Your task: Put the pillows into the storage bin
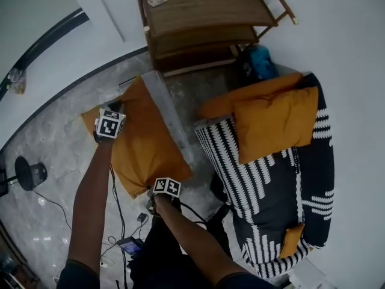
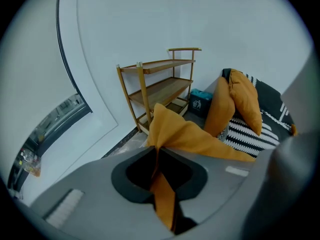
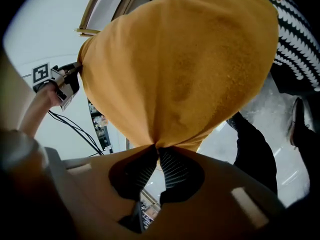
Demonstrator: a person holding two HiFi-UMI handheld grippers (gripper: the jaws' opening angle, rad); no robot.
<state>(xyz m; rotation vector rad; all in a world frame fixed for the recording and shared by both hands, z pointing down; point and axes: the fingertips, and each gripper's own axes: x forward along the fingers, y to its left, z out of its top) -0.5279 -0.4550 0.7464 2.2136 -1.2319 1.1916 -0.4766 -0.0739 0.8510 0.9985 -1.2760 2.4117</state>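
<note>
Both grippers are on the same orange pillow, held up over the grey marbled floor and clear of it.

Left gripper: jaws pressed together on a fold of the orange fabric at the pillow's far-left corner. In its own view the cloth runs straight through the jaw gap and bunches up past the tips.

Right gripper: jaws pinched shut on the pillow's near corner, with the fabric gathered right at the tips. The rest of the pillow fills most of that view.

To the right is a black-and-white striped piece (sofa or bin, cannot tell). Two more orange pillows lean on its far end, one behind the other, and a small orange one sits at its near end.

The held pillow is left of the striped piece and not touching it.

A wooden shelf unit stands against the white wall. A dark bag with blue on it sits on the floor just right of the shelf, beside the striped piece. Cables trail on the floor near the person's feet.
</note>
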